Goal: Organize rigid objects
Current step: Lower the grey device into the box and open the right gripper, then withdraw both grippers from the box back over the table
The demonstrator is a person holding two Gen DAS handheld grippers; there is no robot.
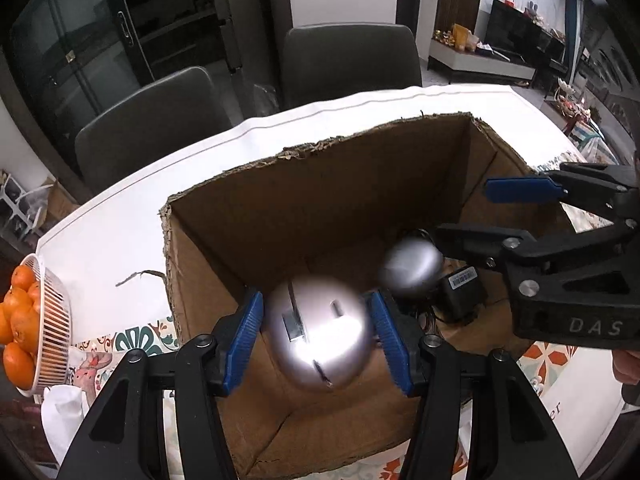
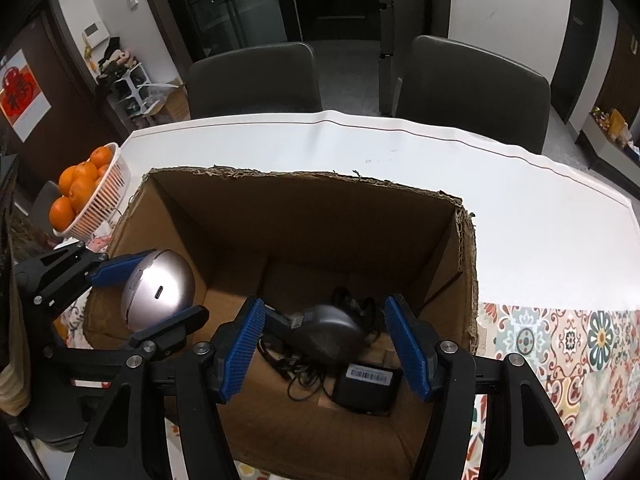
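Note:
An open cardboard box [image 1: 320, 184] [image 2: 304, 216] stands on the table. My left gripper [image 1: 318, 330] [image 2: 150, 292] is over its near left side with a rounded silver device [image 1: 320, 332] [image 2: 158, 290] between its blue pads; the device is blurred and slight gaps show at both pads. My right gripper [image 2: 324, 350] [image 1: 460, 216] is open over the box. A second rounded grey device [image 1: 412, 268] [image 2: 330, 334], blurred, is below it inside the box, above a black power adapter [image 2: 368, 386] [image 1: 460, 292] and cables.
A white basket of oranges [image 1: 48, 320] [image 2: 100, 196] stands at the table's left edge. Two dark chairs [image 2: 256, 80] stand behind the far side. A patterned cloth [image 2: 560, 360] covers the near right of the table.

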